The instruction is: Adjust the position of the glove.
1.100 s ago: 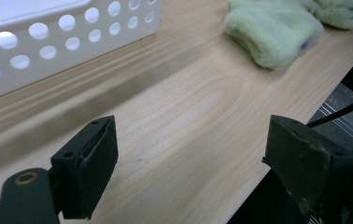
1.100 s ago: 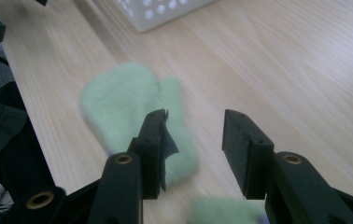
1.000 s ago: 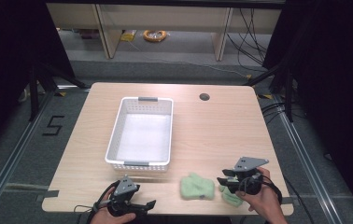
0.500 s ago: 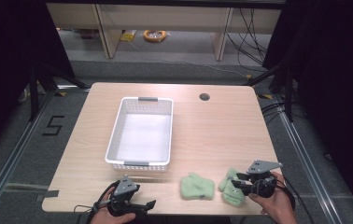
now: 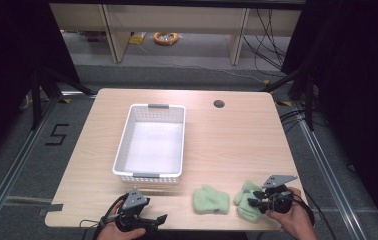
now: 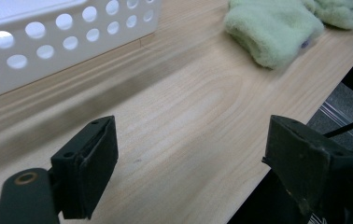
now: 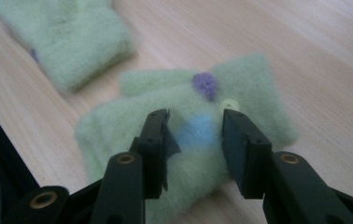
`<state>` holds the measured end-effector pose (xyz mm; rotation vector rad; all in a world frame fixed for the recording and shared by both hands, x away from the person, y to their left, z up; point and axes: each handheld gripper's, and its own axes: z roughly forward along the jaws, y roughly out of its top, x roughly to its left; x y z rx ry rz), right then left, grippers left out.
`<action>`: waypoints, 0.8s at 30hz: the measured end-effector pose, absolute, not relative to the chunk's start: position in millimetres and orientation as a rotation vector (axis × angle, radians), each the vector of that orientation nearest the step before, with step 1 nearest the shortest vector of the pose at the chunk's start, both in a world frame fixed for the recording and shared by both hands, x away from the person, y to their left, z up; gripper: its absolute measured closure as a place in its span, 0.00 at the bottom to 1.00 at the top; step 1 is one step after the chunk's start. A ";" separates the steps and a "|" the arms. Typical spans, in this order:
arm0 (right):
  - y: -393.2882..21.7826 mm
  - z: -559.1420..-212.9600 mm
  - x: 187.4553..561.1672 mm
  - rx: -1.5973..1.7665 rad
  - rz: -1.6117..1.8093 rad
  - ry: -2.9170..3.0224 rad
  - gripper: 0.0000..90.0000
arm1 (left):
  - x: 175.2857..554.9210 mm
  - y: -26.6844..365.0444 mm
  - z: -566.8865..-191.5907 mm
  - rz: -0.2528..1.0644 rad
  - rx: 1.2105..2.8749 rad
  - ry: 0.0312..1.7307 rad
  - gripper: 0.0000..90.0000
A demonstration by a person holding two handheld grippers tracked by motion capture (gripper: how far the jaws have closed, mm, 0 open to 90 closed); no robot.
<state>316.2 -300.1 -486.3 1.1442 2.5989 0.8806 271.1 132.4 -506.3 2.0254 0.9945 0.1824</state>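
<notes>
Here the worktop (image 5: 227,145) is the biggest thing, a pale wooden top with a small dark round hole (image 5: 219,104) at about 1 o'clock from its middle. At about 10 o'clock from the middle stands the white basket (image 5: 149,175), with rows of round holes in its walls and nothing seen inside it. Near the front edge, at about 5 o'clock, lie two fluffy green mittens. The left mitten (image 5: 211,200) lies alone, just beside the other one. The right mitten (image 7: 240,88) lies flat at the front right corner and carries a purple spot, a blue spot and a small pale button. The right tongs (image 7: 194,135) are low over this mitten; in the right gripper view the two jaws stand a little apart, one on each side of the blue spot, and I cannot tell if they press the fabric. The left tongs (image 6: 191,172) are at about 7 o'clock, at the front edge, with the jaws wide apart over bare wood and holding nothing.
</notes>
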 end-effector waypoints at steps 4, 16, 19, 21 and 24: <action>-301.3 -492.3 318.5 1.146 0.909 2.599 0.73 | 271.3 132.5 -506.2 0.179 2.034 0.990 0.18; -299.4 -472.2 309.5 1.203 1.056 2.553 0.94 | 270.9 132.2 -506.5 0.183 2.023 0.995 0.18; -299.8 -465.8 309.1 1.146 1.088 2.533 0.94 | 270.6 131.7 -506.0 0.182 2.023 0.991 0.18; -296.3 -457.9 305.2 1.155 1.141 2.513 0.94 | 269.6 131.2 -505.4 0.186 2.034 0.980 0.18; -295.0 -450.0 302.9 1.127 1.178 2.497 0.94 | 268.8 128.5 -505.1 0.170 2.027 0.975 0.18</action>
